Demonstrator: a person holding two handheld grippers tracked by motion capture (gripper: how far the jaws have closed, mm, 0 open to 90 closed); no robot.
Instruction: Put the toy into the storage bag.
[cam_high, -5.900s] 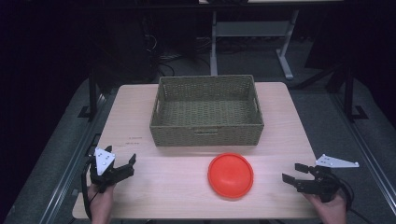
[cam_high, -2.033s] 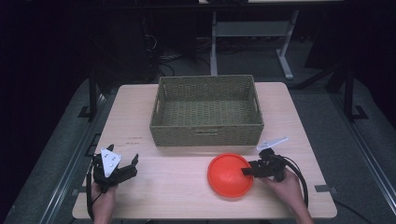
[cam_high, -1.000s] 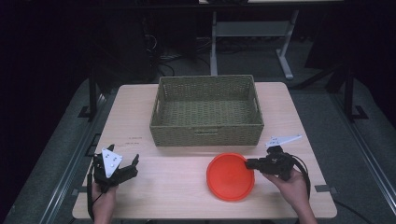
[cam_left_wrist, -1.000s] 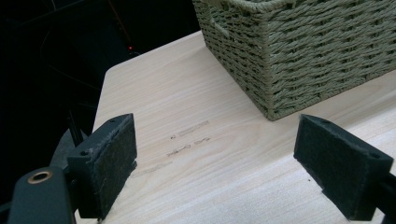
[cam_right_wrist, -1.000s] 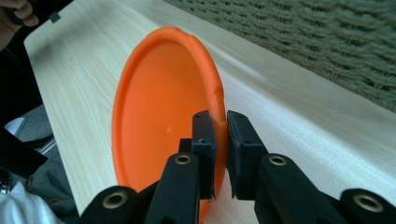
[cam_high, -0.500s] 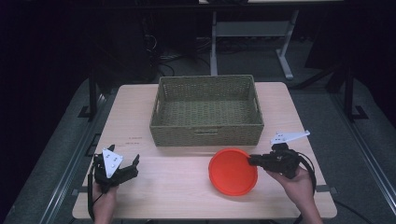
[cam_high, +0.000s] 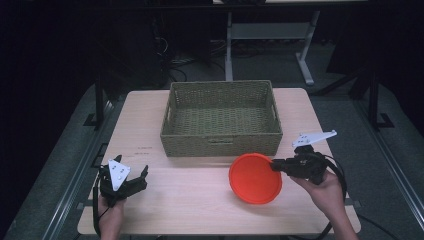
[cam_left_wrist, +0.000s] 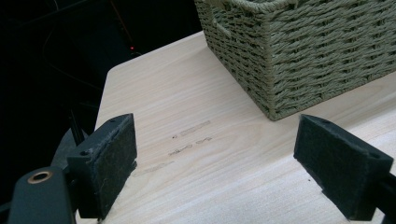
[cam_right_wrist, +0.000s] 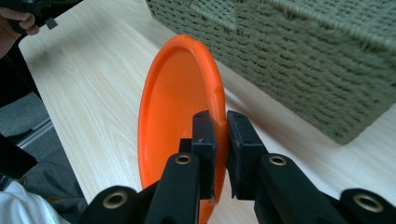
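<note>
I see a pale wood counter (cam_high: 200, 200) with faint pencil-like marks (cam_left_wrist: 189, 140) on it, grey floor (cam_high: 390, 150) around it, a white metal stand (cam_high: 270, 35) behind, dark cables (cam_high: 170, 55) beyond the far edge

No text, label, brand or number could be read anywhere. The only marks were a few short, faint dark smudges on the table (cam_left_wrist: 154, 74), lying toward its left edge just in front of the basket's (cam_left_wrist: 299, 46) near-left corner; they looked like small lines of print or pencil but were too blurred to make out.
</note>
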